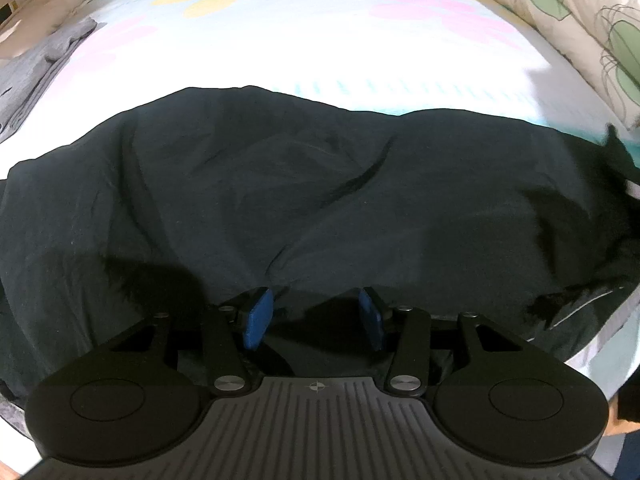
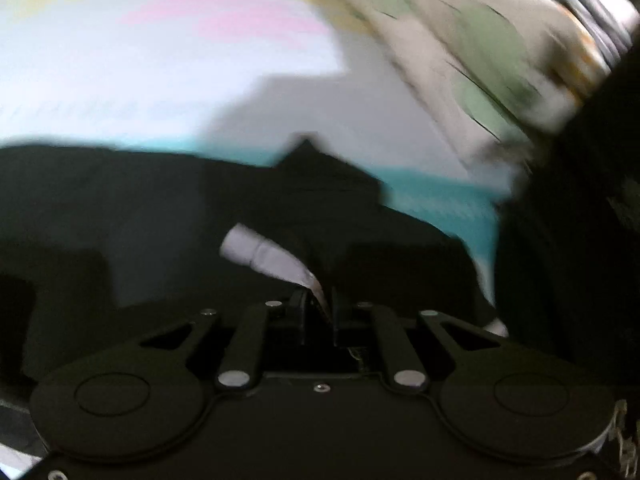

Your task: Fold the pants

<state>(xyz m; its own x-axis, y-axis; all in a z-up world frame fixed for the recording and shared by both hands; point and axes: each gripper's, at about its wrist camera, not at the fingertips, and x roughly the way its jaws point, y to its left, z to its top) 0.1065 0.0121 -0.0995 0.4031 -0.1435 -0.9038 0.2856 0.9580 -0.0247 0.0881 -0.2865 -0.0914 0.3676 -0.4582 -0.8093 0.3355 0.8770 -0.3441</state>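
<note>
Black pants (image 1: pixel 280 200) lie rumpled across a flowered bed sheet (image 1: pixel 320 52), spanning the left wrist view. My left gripper (image 1: pixel 316 314) is open just above the near edge of the pants, its blue pads (image 1: pixel 258 318) apart and empty. In the blurred right wrist view the pants (image 2: pixel 160 208) also fill the lower half. My right gripper (image 2: pixel 320 304) is shut on the pants at a white strip, likely a label or pocket lining (image 2: pixel 268 256), and lifts a peak of cloth.
A folded grey garment (image 1: pixel 36 76) lies at the left of the bed. Pillows with a green plant print (image 1: pixel 580 20) sit at the right, also in the right wrist view (image 2: pixel 460 60). A dark object (image 2: pixel 580 200) stands at far right.
</note>
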